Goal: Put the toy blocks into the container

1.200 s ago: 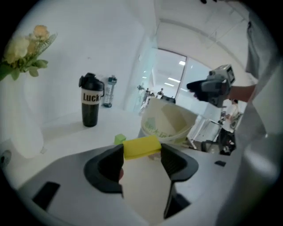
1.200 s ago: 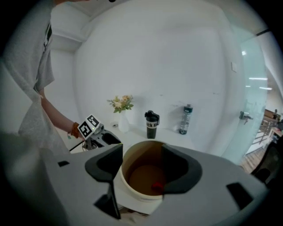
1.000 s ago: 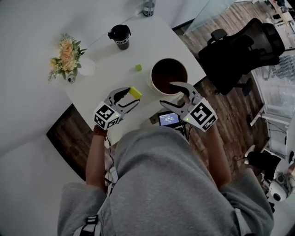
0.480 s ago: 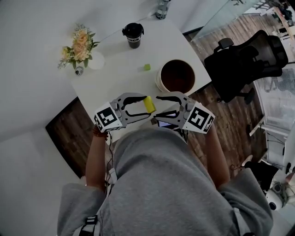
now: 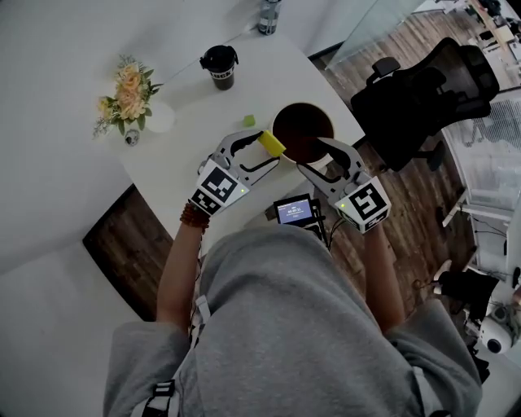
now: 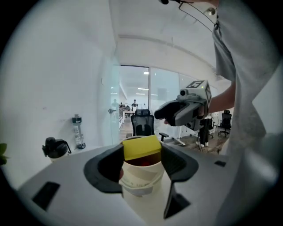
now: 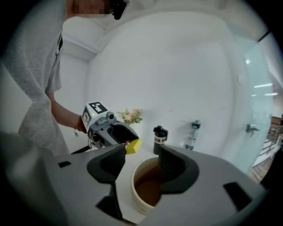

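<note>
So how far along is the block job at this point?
Done: nothing confirmable; what the container holds is unclear. In hand: the left gripper grips a yellow block at the container's rim; the right gripper is closing its jaws around that rim. Left: a green block on the table.

Bright, even indoor light; soft shadows. Gripper views fisheye-warped, black vignette at corners; head view sharp.

Bottle (image 5: 267,16) cut off by head view's top edge
</note>
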A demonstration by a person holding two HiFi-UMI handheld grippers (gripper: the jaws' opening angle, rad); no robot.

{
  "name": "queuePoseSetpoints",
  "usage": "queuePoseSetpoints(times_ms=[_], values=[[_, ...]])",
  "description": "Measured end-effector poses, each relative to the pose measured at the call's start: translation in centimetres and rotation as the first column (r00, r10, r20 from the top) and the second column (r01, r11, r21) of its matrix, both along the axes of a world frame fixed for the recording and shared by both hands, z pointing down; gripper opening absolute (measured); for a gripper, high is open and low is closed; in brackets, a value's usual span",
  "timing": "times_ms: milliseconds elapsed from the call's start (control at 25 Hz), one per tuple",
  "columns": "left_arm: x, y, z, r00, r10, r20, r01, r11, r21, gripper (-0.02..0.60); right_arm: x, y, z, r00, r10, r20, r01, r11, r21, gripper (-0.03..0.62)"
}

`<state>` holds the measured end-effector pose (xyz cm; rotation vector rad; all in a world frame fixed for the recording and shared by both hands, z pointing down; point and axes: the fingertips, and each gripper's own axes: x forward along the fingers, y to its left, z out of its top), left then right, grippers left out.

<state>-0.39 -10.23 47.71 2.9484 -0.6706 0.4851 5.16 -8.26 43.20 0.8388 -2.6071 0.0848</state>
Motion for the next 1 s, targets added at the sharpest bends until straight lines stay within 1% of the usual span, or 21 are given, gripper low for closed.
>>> queuePoseSetpoints(times_ms=[40, 120, 240, 400, 520, 600, 800, 1000], values=[[0.6, -0.4, 0.2, 1.0, -0.006, 0.013, 0.006, 1.0, -0.002, 0.268, 1.0, -0.3, -0.1, 0.999, 0.045, -0.004, -0.045, 0.999, 0.017, 0.232], [1.8, -1.2, 0.8, 0.999, -0.013, 0.035, 0.013, 1.0, -0.012, 0.268, 2.6, -0.6, -0.3, 0.993, 0.122, 0.009, -0.122, 0.992, 0.027, 0.229], [3.2, -2.1, 1.7, 0.998, -0.019, 0.059, 0.021, 0.999, -0.033, 0.268, 4.0, -0.7, 0.1, 0.984, 0.181, 0.01, -0.181, 0.983, 0.021, 0.227], [4.4, -2.4, 2.6, 0.996, -0.017, 0.091, 0.021, 0.999, -0.04, 0.27, 4.8, -0.9, 0.4, 0.979, 0.203, 0.0, -0.203, 0.979, 0.022, 0.222], [5.0, -2.5, 2.9, 0.991, -0.015, 0.132, 0.016, 1.0, -0.01, 0.27, 5.4, -1.1, 0.4, 0.977, 0.214, -0.001, -0.214, 0.977, 0.019, 0.221], [5.4, -2.3, 3.1, 0.988, -0.003, 0.152, 0.003, 1.0, -0.002, 0.27, 5.6, -1.1, 0.4, 0.977, 0.212, -0.001, -0.212, 0.977, 0.015, 0.219], [6.2, -2.2, 3.2, 0.988, 0.012, 0.156, -0.01, 1.0, -0.015, 0.272, 5.6, -1.3, 0.4, 0.98, 0.197, -0.003, -0.197, 0.98, 0.012, 0.219], [6.0, -1.7, 3.6, 0.987, 0.008, 0.159, -0.004, 1.0, -0.027, 0.273, 5.5, -1.3, 1.0, 0.983, 0.186, -0.002, -0.186, 0.982, -0.007, 0.219]])
